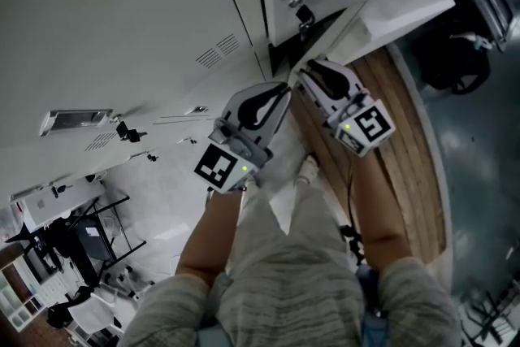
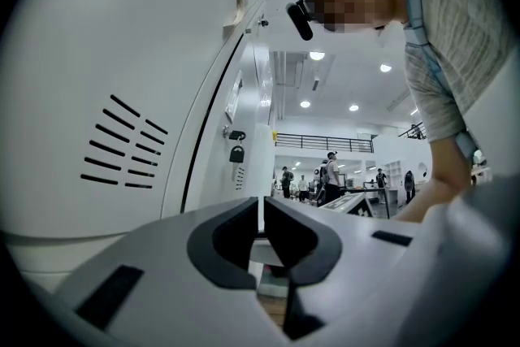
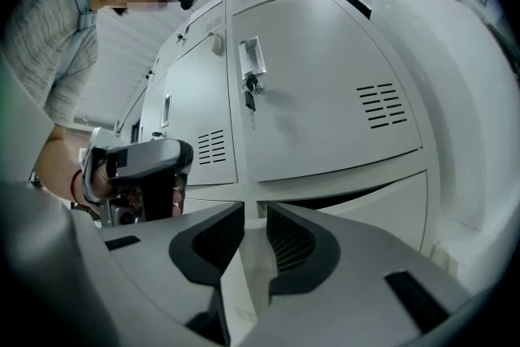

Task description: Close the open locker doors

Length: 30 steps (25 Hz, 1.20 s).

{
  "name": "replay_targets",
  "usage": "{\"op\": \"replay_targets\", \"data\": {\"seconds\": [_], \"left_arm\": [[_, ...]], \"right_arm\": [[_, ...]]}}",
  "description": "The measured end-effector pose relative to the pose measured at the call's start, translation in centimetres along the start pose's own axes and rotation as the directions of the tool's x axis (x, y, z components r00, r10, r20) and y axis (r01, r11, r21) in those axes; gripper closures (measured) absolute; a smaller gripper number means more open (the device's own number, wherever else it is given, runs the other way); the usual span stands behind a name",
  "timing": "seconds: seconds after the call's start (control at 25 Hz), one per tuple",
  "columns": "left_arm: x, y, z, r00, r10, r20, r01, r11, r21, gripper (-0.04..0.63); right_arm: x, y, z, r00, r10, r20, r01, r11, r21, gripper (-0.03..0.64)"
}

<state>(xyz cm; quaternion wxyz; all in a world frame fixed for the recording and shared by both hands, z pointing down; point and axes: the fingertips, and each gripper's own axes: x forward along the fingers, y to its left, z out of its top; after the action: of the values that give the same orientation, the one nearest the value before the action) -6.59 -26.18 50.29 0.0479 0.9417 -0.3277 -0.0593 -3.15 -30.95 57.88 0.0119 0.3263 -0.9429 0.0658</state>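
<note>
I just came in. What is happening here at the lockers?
A person stands at a row of white lockers, holding a gripper in each hand. The left gripper and the right gripper point level, side by side, low at the lockers. A thin white door edge shows between the jaws of each; whether they pinch it I cannot tell. A dark gap shows above a lower door, so it looks ajar and not yet closed.

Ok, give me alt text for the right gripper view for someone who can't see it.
The right gripper faces a bank of white lockers, a thin white panel edge between its jaws; whether they pinch it is unclear. The left gripper is at left, held by the person leaning in above.
</note>
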Motion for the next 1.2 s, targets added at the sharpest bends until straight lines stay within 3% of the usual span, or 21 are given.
{"op": "replay_targets", "data": {"seconds": [1.2], "left_arm": [[0.1, 2.6, -0.1, 0.999, 0.041, 0.011, -0.041, 0.999, 0.006, 0.589]], "right_arm": [[7.1, -0.7, -1.7, 0.997, 0.028, -0.069, -0.032, 0.998, -0.051, 0.531]]}}
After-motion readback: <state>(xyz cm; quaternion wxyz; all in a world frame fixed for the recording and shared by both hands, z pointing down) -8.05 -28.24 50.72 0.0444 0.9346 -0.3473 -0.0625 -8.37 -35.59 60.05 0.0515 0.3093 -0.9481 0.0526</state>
